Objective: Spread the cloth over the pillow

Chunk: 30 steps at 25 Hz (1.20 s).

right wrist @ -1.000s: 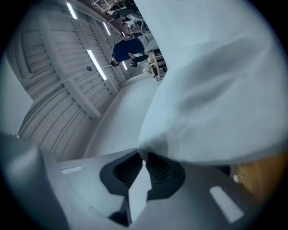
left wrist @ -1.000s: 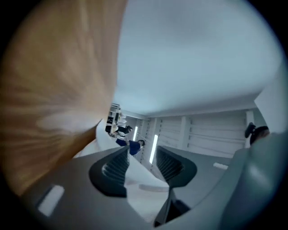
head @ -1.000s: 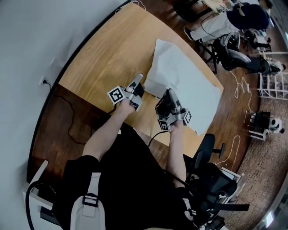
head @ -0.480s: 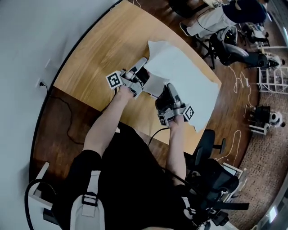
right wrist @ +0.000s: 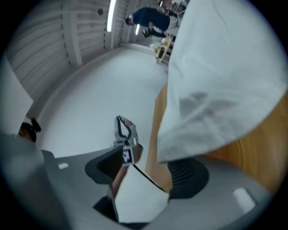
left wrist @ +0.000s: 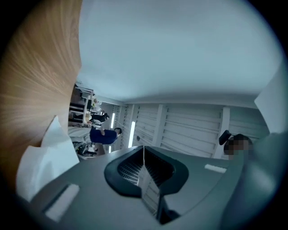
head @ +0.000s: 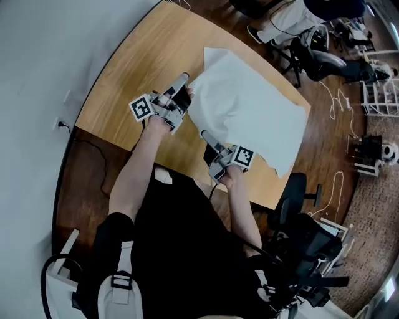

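Note:
A white cloth (head: 249,106) lies spread over the right half of the wooden table (head: 137,68); I cannot make out the pillow under it. My left gripper (head: 182,84) is raised at the cloth's left edge, and in the left gripper view a thin fold of the cloth (left wrist: 145,168) stands between its closed pads. My right gripper (head: 207,138) is by the cloth's near edge. Its jaws have just been opening and now stand wide. In the right gripper view the cloth (right wrist: 216,81) hangs above right, and a white flap (right wrist: 137,197) lies loose between the jaws.
A black office chair (head: 292,190) stands at the table's near right corner. More chairs and a seated person (head: 293,15) are beyond the far right edge. A wall runs along the left, with a cable (head: 93,159) on the floor.
The left gripper has closed on the cloth's edge and lifted it up and away. The right gripper has opened, let go of the cloth and dropped towards the near edge.

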Each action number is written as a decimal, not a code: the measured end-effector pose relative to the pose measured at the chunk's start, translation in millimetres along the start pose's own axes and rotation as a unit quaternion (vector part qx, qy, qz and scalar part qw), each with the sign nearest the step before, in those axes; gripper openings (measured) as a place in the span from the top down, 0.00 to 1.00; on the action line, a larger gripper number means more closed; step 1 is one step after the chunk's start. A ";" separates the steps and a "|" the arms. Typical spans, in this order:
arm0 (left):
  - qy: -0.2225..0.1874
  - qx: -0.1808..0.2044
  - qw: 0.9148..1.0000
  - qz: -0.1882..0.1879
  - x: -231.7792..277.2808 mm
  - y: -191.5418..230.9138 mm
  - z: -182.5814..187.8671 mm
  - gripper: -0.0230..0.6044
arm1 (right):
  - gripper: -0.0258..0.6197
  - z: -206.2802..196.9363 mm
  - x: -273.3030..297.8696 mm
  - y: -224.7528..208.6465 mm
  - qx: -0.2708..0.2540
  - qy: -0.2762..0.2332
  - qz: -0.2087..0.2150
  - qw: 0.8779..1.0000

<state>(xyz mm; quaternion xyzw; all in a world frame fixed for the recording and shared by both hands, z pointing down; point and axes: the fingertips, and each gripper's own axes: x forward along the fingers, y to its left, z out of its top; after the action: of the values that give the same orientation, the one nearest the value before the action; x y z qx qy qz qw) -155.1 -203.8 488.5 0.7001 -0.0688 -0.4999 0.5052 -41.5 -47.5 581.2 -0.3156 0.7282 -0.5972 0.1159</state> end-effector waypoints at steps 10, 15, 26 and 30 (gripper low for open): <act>0.018 -0.011 0.992 0.122 -123.6 13.6 -38.3 0.96 | 0.46 -72.6 25.0 -92.7 -0.158 0.079 -0.152 0.972; 0.001 0.005 0.989 0.148 -144.5 3.9 -34.9 0.96 | 0.95 -38.9 78.8 -35.1 -0.066 -0.029 -0.001 0.997; 0.402 0.297 0.825 0.262 -95.5 68.9 -131.1 0.95 | 0.46 -51.4 -161.3 -109.9 -0.197 0.056 -0.217 0.954; 0.539 0.371 0.692 0.305 -121.0 140.3 -182.0 0.91 | 0.47 62.1 -432.7 -206.8 -0.224 -0.069 -0.478 0.847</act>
<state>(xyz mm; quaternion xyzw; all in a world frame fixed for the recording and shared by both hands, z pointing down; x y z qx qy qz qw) -17.0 -82.1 671.8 0.9204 -0.1741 0.2106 0.2796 393.7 143.8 670.0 -0.6825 0.5916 -0.3757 -0.2076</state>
